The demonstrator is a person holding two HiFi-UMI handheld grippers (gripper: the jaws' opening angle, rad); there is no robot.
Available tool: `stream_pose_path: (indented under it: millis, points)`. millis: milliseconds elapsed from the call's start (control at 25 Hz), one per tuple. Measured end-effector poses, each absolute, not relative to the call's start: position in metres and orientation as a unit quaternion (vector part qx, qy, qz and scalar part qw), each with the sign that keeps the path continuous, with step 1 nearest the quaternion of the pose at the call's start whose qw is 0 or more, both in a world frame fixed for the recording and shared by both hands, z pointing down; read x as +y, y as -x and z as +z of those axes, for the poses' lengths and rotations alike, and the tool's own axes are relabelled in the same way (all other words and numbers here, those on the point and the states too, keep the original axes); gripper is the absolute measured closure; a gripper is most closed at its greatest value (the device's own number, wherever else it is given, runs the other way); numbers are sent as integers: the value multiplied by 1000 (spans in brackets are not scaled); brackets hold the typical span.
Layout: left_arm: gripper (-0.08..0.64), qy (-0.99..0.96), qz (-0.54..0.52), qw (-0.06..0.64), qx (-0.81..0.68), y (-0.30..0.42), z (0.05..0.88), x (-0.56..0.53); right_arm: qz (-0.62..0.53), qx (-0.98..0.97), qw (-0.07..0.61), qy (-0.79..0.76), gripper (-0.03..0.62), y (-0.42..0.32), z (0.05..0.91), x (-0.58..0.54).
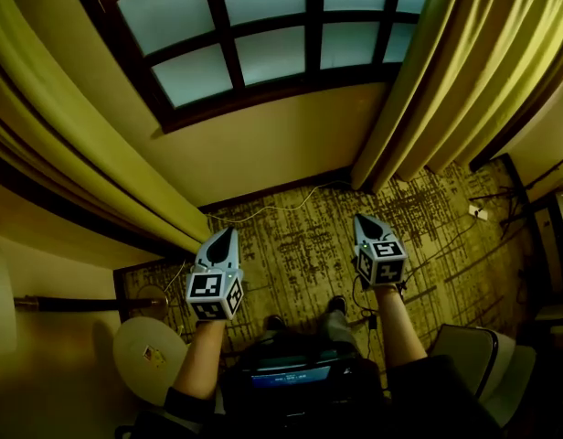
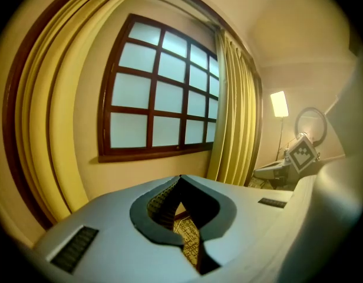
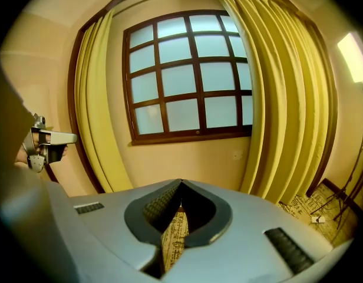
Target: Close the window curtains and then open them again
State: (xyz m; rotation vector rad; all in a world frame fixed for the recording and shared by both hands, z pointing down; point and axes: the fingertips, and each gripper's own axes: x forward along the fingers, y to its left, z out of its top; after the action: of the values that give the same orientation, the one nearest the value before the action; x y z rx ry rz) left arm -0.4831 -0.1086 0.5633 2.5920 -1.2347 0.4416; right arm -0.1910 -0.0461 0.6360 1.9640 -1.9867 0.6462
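Left gripper [image 1: 224, 234] and right gripper [image 1: 365, 219] are held low, jaws shut, empty; for closing, each parted curtain [image 1: 90, 154] is best gripped at its inner edge.

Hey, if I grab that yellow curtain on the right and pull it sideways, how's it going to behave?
The right curtain hangs in deep soft folds, so it will probably flop and bunch rather than move stiffly. It reaches the carpet, so its hem may drag.

Bare carpet [image 1: 300, 245] gives free passage ahead to the wall [image 1: 263, 144] under the window [image 1: 263, 35], between the left curtain [image 1: 71, 144] and right curtain [image 1: 446, 80]. A cable [image 1: 272, 208] trails along the wall's foot. A chair [image 1: 483, 355] crowds the near right and a round object [image 1: 149, 355] the near left.
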Motion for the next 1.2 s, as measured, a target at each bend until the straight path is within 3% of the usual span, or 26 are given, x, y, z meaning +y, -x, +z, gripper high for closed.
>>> stream_pose_path:
  millis: [720, 1200]
  points:
    - [560, -905, 134, 124, -385, 496, 565, -105, 220, -681, 134, -686, 576, 220, 635, -36]
    - [560, -917, 134, 105, -361, 382, 558, -96, 222, -679, 132, -687, 577, 123, 628, -20]
